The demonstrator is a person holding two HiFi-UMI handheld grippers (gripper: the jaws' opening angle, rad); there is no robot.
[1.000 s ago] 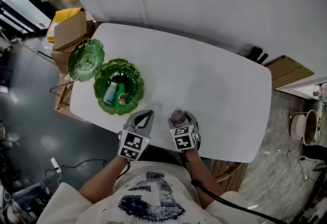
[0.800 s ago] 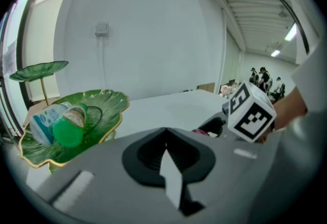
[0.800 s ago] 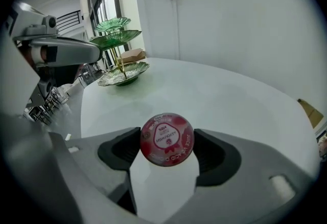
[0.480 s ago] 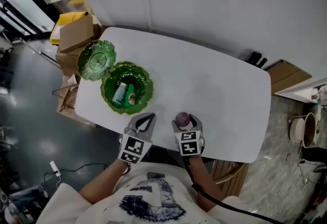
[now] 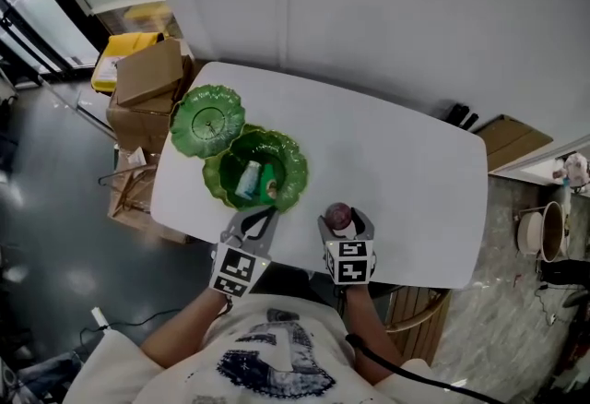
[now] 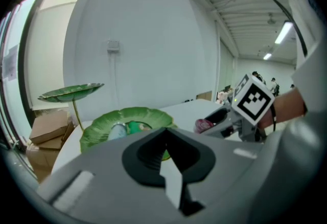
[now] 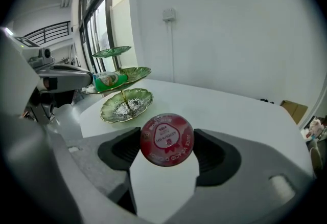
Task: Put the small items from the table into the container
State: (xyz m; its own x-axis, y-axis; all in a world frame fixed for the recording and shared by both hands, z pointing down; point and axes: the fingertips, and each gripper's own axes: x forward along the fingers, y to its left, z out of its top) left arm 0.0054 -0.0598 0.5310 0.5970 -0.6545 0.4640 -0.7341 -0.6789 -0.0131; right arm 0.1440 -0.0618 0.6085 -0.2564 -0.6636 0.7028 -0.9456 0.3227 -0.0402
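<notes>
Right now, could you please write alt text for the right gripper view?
The right gripper holds a small round red cup between its jaws, over a white table. Behind, at left, a tiered green leaf-shaped stand carries a green packet.

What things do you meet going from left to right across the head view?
cardboard box → small green top dish → larger green dish → red-lidded cup held in the right gripper

The 2 items (image 5: 250, 180) in the green dish (image 5: 288, 154) are too small to identify
</notes>
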